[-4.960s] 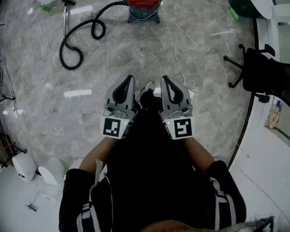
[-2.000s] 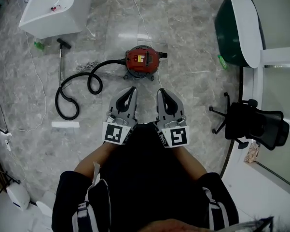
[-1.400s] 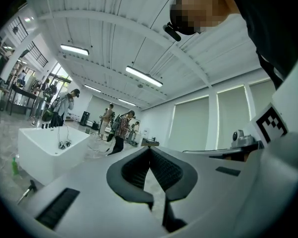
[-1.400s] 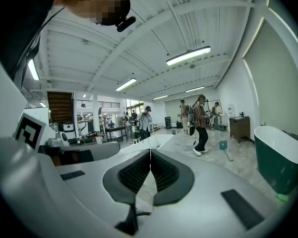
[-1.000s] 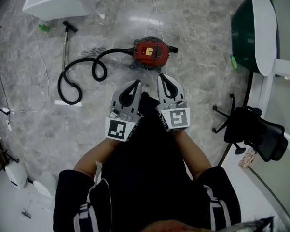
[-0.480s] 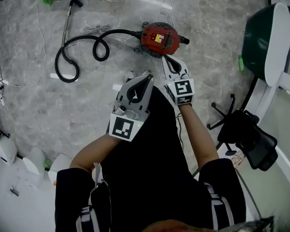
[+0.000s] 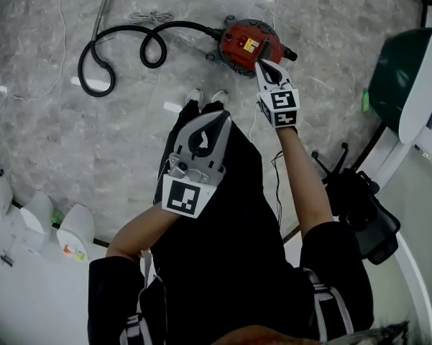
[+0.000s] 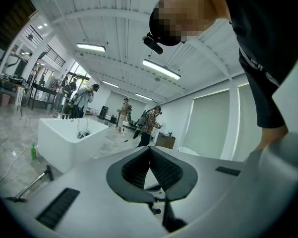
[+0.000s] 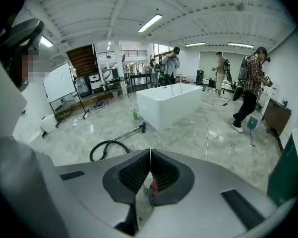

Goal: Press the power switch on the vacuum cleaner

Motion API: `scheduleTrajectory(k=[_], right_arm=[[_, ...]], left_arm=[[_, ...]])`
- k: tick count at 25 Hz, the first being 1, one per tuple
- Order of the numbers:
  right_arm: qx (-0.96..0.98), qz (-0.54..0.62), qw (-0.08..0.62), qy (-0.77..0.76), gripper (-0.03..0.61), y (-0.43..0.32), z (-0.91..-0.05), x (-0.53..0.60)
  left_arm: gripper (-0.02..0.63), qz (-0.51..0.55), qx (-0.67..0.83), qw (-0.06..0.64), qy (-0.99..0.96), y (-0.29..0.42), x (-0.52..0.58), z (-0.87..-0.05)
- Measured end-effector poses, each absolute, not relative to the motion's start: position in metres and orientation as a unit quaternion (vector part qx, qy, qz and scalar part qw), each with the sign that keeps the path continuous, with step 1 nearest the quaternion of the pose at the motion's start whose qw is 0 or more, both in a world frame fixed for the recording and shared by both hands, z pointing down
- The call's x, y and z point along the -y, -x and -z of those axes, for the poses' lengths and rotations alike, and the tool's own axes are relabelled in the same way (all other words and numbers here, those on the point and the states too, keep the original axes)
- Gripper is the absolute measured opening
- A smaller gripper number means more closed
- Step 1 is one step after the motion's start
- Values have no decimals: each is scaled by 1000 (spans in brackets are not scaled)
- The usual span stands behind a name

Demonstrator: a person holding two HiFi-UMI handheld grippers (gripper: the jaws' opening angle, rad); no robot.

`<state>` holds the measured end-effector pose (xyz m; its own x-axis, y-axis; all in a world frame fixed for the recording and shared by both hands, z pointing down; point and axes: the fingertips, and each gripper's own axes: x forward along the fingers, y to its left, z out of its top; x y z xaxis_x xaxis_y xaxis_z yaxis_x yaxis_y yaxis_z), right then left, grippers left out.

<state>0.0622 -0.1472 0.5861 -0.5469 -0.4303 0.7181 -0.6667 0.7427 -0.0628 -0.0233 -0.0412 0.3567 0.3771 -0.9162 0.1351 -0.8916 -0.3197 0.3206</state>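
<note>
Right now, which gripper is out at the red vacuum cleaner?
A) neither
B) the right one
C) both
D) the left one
B: in the head view the right gripper is stretched out with its tips at the edge of the vacuum cleaner, while the left gripper sits close in over the person's legs, well short of it.

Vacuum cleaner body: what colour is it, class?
The vacuum cleaner body is red; the head view shows it best.
</note>
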Motion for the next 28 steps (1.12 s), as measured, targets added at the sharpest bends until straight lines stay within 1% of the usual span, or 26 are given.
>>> scheduleTrajectory(k=[3,11,22,28], right_arm=[[856,-160,378,-315,20,-65,-612,158],[847,-152,412,-299,19,-66,-666,189],[824,-112,509,-221,19,-70,-755,206],[814,-110,532,-203,19,-73,-787,210]], left_arm=[[18,33,566,177,-805,29,44,-366],[18,44,592,189,-783,35,65,-383],[18,25,603,214,-768,37,69,-414],[18,31,603,226,-765,28,77,-425]])
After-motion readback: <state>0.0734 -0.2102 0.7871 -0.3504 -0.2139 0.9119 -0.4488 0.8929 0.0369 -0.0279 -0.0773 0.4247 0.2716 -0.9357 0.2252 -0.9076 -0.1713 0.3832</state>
